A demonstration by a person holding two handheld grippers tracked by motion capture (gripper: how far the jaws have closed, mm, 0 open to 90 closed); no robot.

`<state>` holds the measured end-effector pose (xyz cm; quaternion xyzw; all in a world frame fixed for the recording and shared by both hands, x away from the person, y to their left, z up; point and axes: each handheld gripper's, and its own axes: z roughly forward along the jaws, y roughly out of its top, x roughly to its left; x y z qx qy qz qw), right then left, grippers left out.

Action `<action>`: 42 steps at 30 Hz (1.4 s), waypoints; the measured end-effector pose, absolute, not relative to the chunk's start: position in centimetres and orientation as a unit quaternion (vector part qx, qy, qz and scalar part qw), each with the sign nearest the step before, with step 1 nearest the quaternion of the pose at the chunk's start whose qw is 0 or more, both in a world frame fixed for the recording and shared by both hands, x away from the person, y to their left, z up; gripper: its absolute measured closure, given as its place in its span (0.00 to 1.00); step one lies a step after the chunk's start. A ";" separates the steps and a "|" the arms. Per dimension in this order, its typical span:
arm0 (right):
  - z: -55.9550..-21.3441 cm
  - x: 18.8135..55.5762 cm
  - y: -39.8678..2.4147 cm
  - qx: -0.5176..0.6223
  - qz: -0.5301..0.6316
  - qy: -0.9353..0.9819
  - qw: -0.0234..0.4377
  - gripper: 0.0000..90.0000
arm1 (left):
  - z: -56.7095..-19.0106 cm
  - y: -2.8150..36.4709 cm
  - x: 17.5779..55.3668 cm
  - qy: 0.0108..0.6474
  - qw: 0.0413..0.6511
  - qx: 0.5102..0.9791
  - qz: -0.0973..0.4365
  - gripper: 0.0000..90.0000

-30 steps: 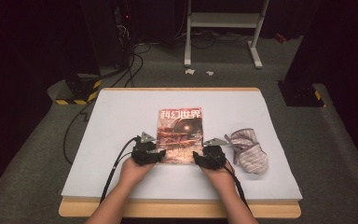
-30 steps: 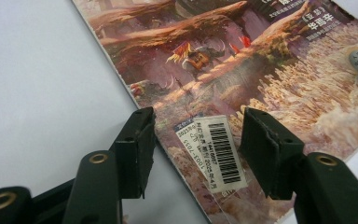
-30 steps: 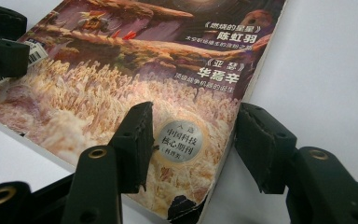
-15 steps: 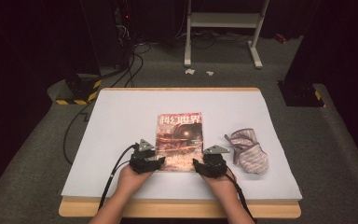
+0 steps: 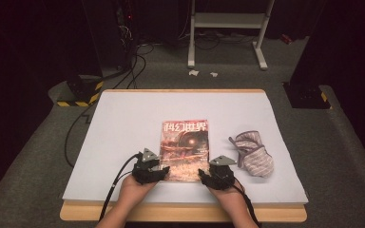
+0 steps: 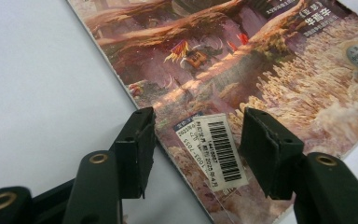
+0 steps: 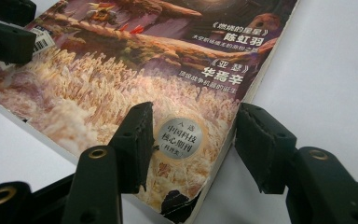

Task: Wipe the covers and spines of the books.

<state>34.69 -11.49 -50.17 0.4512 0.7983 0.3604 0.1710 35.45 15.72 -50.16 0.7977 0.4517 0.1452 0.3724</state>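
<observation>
Both grippers sat at the near corners of the magazine, which lay flat mid-table. The left gripper and right gripper each had jaws open, straddling a corner without pinching it, probably lining up to lift or slide it. Further right lay a striped fabric pouch, contents not visible.

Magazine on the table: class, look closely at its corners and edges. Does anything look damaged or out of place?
Yes. The magazine has a worn near corner in the right gripper view: the cover is torn and curled there, showing dark beneath. A white barcode sticker sits crooked on the cover. Otherwise it lies flat on the table.
</observation>
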 end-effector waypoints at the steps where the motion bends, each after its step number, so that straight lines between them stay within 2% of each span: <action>1: -50.1 34.4 -11.6 0.451 0.359 0.799 0.171 0.52 | -50.2 15.7 35.2 0.451 0.374 0.797 0.145 0.50; 28: -50.3 33.4 -12.6 0.452 0.367 0.797 0.160 0.51 | -50.4 15.4 33.7 0.431 0.385 0.802 0.149 0.51; 32: -50.3 33.3 -12.5 0.447 0.370 0.799 0.158 0.51 | -50.4 15.8 33.7 0.430 0.391 0.800 0.152 0.46; 34: -50.4 33.2 -12.2 0.439 0.374 0.802 0.153 0.51 | -50.3 16.4 33.7 0.430 0.393 0.797 0.159 0.45; 42: -49.1 33.3 -12.3 0.416 0.384 0.801 0.193 0.48 | -49.1 20.4 33.6 0.451 0.412 0.769 0.186 0.41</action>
